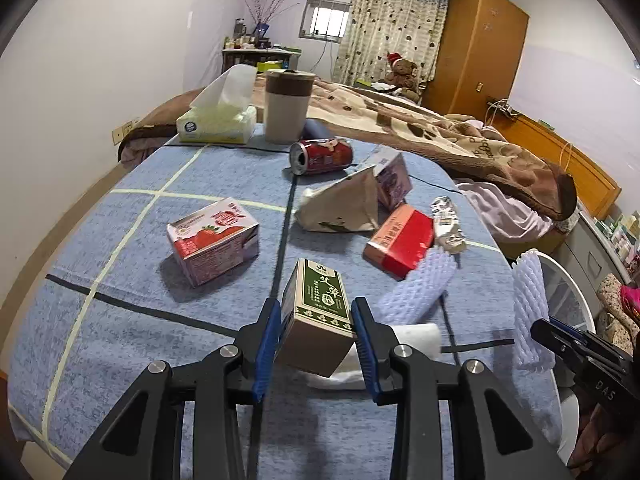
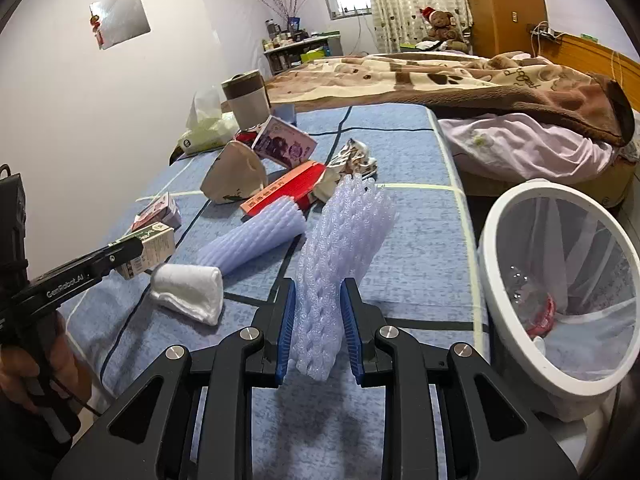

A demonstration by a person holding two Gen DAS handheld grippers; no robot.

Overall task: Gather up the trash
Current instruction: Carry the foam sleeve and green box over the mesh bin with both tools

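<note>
The green carton (image 1: pixel 318 312) sits clamped between the blue fingers (image 1: pixel 267 344) of the left gripper (image 1: pixel 316 344), lifted clear of the blue checked bed cover (image 1: pixel 120 340); the right gripper (image 2: pixel 318 328) has its fingers pressed tight on a lavender foam net sleeve (image 2: pixel 340 256), squeezing it narrow at the grip; a second foam sleeve (image 2: pixel 256 236) lies on the cover just beyond, touching a folded white cloth (image 2: pixel 188 292); farther back lie a red box (image 1: pixel 400 240), a brown paper bag (image 1: pixel 340 208), a strawberry milk carton (image 1: pixel 214 240) and a red can (image 1: pixel 322 156) on its side. Only the right wrist view shows the white bin (image 2: pixel 516 280) beside the bed, with some rubbish inside, and the person's hand (image 2: pixel 48 368) around the left gripper's handle; only the left view shows the can. Both grippers point downward at a slant across the bed.
</note>
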